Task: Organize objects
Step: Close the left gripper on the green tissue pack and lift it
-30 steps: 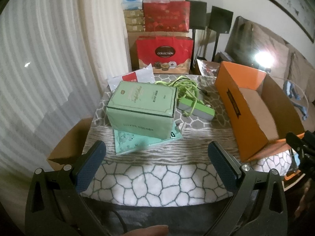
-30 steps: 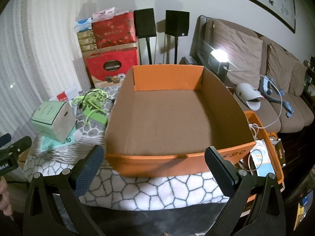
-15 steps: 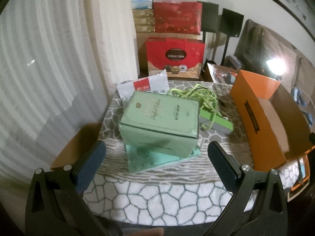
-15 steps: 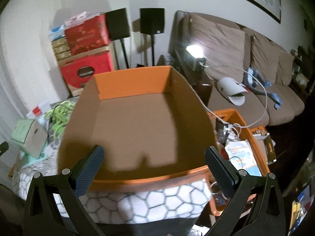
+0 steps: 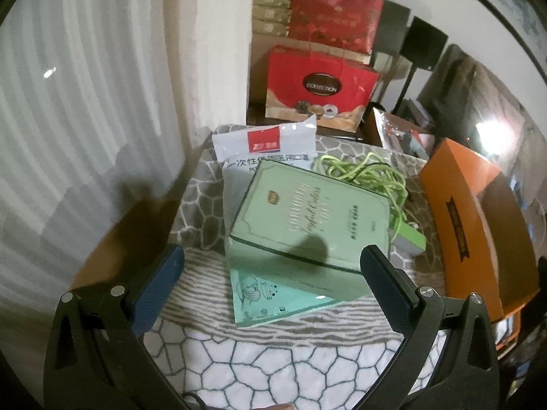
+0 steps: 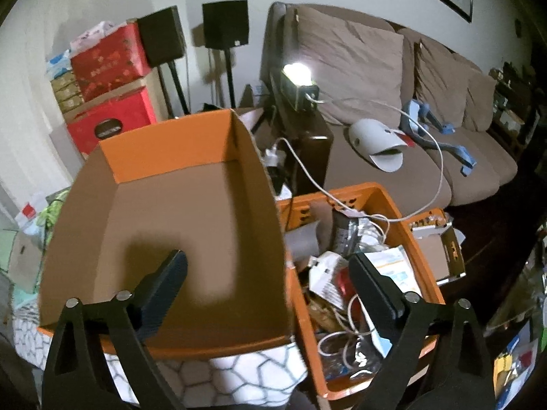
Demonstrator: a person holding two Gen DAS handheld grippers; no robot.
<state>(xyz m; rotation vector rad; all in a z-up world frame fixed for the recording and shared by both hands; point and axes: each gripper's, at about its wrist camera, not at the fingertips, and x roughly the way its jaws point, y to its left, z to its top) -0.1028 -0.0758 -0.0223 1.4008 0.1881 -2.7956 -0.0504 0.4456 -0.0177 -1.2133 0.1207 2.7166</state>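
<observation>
A pale green gift box [image 5: 307, 218] lies on a teal flat packet [image 5: 273, 300] in the middle of the patterned table [image 5: 273, 369]. Behind it are a white pouch with a red label [image 5: 263, 143] and a tangled lime cable [image 5: 369, 174] with a green adapter [image 5: 410, 239]. An open, empty orange cardboard box [image 5: 458, 218] stands at the table's right; in the right wrist view this box [image 6: 177, 225] fills the left half. My left gripper [image 5: 273, 283] is open just before the green box. My right gripper [image 6: 270, 287] is open above the orange box's right wall.
An orange crate [image 6: 393, 205] full of cables and packets stands right of the table. A brown sofa [image 6: 376, 119] with a lamp [image 6: 297, 71] is behind it. Red gift bags [image 5: 318, 85] and speakers [image 6: 225, 24] stand at the back. A curtain [image 5: 68, 119] hangs left.
My left gripper has moved forward and left, closer to the green box. My right gripper has swung right, so the orange crate and sofa now show beside the orange box.
</observation>
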